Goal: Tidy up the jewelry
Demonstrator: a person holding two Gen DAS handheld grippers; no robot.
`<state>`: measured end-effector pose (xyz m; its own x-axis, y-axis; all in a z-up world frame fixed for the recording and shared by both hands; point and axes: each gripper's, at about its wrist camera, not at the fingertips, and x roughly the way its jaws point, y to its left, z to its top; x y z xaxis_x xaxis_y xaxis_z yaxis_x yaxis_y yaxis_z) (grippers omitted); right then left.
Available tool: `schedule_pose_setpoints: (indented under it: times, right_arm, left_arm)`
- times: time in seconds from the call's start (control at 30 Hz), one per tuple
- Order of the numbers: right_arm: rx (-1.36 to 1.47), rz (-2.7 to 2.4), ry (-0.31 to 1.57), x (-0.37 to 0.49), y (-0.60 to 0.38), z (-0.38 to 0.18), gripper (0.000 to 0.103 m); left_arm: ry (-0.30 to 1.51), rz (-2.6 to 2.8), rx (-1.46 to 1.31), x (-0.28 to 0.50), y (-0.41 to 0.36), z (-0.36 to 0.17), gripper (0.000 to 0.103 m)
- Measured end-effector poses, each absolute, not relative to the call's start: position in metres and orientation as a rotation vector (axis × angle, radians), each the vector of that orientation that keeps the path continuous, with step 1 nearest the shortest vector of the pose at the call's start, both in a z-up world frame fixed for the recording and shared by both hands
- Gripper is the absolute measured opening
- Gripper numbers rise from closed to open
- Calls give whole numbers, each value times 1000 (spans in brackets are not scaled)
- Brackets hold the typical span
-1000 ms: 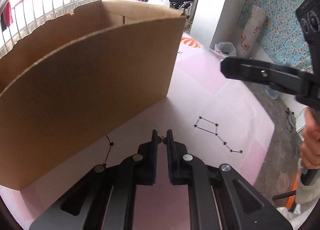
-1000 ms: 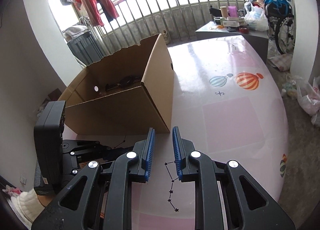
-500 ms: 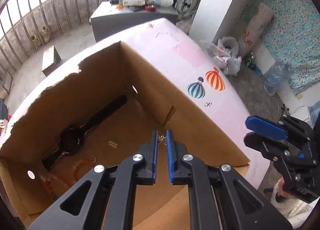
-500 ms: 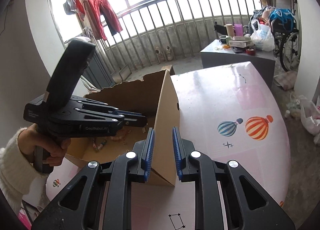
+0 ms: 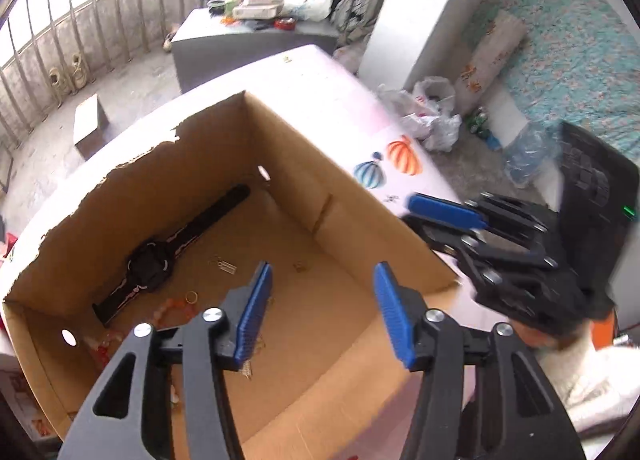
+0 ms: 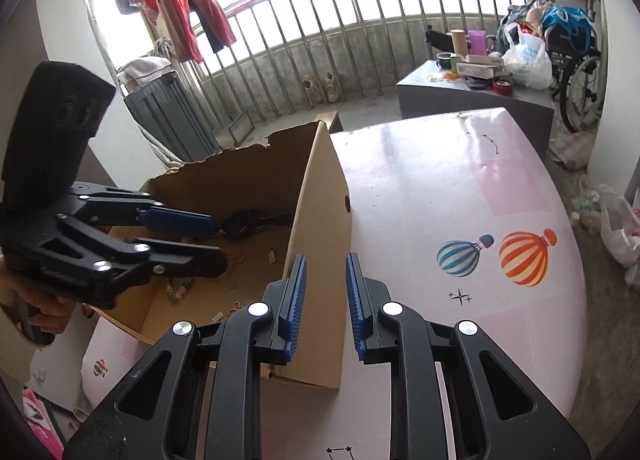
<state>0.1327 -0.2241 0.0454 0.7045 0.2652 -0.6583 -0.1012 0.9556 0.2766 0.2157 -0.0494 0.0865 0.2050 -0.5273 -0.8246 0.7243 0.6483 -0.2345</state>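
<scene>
A glossy pink worktop (image 6: 460, 196) with paler pink squares carries one thing: an open cardboard box (image 6: 320, 244), top edge torn, sitting on the left part of the surface. Printed on the worktop just right of the box are a blue striped balloon (image 6: 460, 256) and an orange one (image 6: 520, 256), with small black stars (image 6: 460, 295) below them.

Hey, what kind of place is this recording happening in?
Probably a lived-in home, by an enclosed balcony: laundry hangs above the barred window railing, a wheelchair stands in the corner, and a floral-covered bed sits nearby.
</scene>
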Motion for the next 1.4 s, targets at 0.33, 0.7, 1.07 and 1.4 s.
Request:
schedule_pose_setpoints:
  times: [0.33,0.7,1.07,1.4]
  right_arm:
    - [241,230,765,139,-234,53,37]
    - [154,281,938,122,-196,39,20]
    - [134,294,948,40,-190,36,24]
    - [206,165,722,-36,-203,85,28]
  left_arm:
    - [1097,-936,420,153,-32,38,68]
    - [1053,-902,550,134,-35,29,19]
    - [1075,-888,409,57,-18,31,27]
    - [895,-548,300,6,3,74,81]
